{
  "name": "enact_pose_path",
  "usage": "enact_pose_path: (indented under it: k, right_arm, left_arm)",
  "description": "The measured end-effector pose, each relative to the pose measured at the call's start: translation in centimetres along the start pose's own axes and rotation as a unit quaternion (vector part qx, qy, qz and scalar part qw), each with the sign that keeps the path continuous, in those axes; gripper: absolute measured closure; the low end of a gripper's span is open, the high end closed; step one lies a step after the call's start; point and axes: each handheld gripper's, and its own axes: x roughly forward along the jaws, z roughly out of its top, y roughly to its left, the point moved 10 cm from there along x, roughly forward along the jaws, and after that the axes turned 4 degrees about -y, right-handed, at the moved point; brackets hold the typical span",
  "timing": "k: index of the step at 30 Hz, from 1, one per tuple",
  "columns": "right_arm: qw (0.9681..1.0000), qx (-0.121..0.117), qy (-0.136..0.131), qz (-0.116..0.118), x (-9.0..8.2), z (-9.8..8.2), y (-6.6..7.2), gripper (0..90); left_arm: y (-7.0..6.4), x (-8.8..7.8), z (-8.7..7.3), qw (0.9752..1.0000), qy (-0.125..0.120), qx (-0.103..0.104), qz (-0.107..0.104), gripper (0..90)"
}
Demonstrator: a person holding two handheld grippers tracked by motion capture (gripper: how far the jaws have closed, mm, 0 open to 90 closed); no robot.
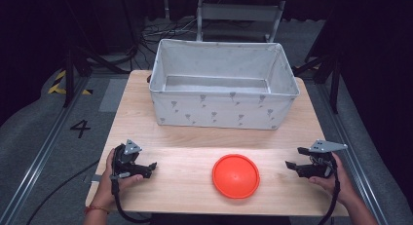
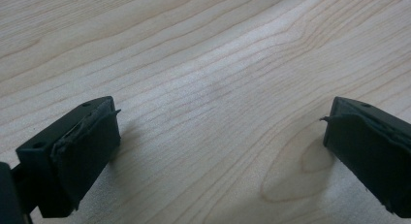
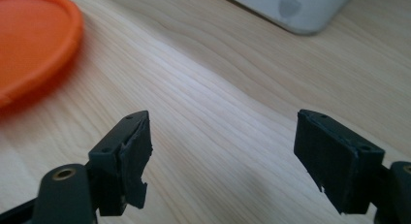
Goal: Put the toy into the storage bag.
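From above, an orange disc [image 1: 235,176] lies flat on the wooden desk [image 1: 185,137], toward the near edge at about six o'clock from the grey fabric bin [image 1: 223,84] that stands open at the far side. The left gripper [image 1: 149,168] sits at nine o'clock from the disc, held low in a hand [image 1: 113,174] with its tips pointing toward the disc but well apart from it. The right gripper [image 1: 294,158] is at three o'clock from the disc, held in the other hand [image 1: 336,178], also aimed inward and clear of the disc. In the left gripper view, the two black fingers [image 2: 77,156] stand wide apart over bare wood grain, with nothing between them. In the right gripper view, the fingers [image 3: 123,161] are spread wide too and hold nothing; the disc's rim [image 3: 34,44] shows at ten o'clock, well beyond the tips, and a corner of the bin [image 3: 291,8] lies at one o'clock.
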Motion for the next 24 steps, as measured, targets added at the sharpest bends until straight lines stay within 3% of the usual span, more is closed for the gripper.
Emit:
enact_pose_path:
  k: [10, 15, 22, 24]
  right_arm:
    - [0.9982, -0.03, -0.009, 0.051, 0.4, 3.5, 3.6, 21.4]
    - [0.9957, -0.048, -0.001, 0.079, 1.9, 5.0, 5.8, 21.5]
    - [0.9882, -0.066, 0.035, 0.134, 5.0, 5.1, 9.4, 17.8]
    - [0.986, -0.076, 0.05, 0.139, 6.1, 4.8, 10.1, 19.6]
  left_arm:
    - [0.0, 0.0, 0.0, 1.0, 0.0, -0.001, 0.0, 0.3]
    - [0.0, 0.0, 0.0, 1.0, 0.001, -0.001, 0.001, 0.3]
    - [0.0, 0.0, 0.0, 1.0, 0.001, -0.001, 0.002, 0.3]
    - [-0.1, 0.0, 0.0, 1.0, 0.0, -0.003, 0.002, 0.4]
